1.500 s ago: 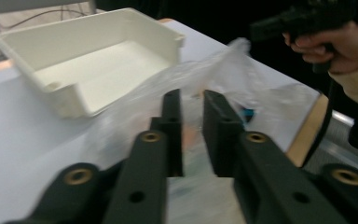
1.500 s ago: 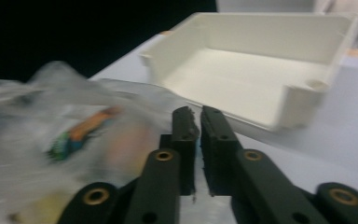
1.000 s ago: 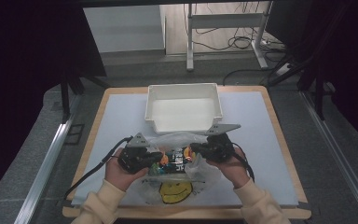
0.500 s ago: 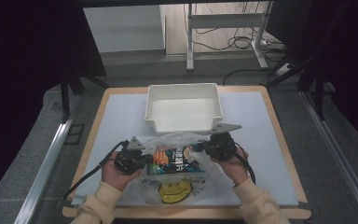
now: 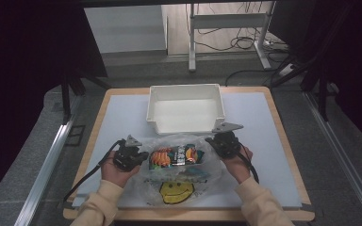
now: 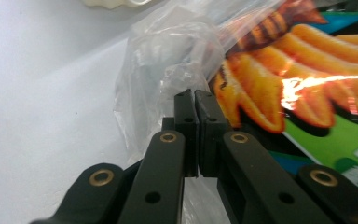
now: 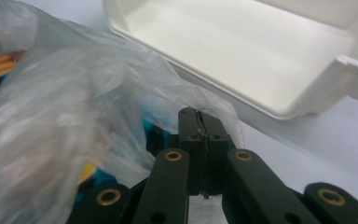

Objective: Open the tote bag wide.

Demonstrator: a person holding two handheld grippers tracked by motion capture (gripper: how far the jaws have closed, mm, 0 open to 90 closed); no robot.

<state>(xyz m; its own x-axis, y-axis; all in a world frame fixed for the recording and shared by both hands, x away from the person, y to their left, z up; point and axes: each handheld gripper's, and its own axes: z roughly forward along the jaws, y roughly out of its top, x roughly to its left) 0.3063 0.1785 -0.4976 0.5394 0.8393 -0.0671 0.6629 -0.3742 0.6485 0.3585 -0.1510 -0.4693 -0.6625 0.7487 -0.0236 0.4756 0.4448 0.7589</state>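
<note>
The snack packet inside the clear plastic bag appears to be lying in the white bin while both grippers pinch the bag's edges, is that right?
Not quite: the snack packet, inside the plastic bag, lies on the table mat in front of the white bin, as the high view shows. Left gripper and right gripper pinch the bag.

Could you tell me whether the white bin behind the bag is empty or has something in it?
Empty. The bin shows a bare white floor in the high view and the right gripper view; the snack pack lies inside the plastic bag.

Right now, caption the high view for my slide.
Two hand-held grippers, left gripper and right gripper, pinch a clear plastic bag holding a snack packet before a white bin.
</note>
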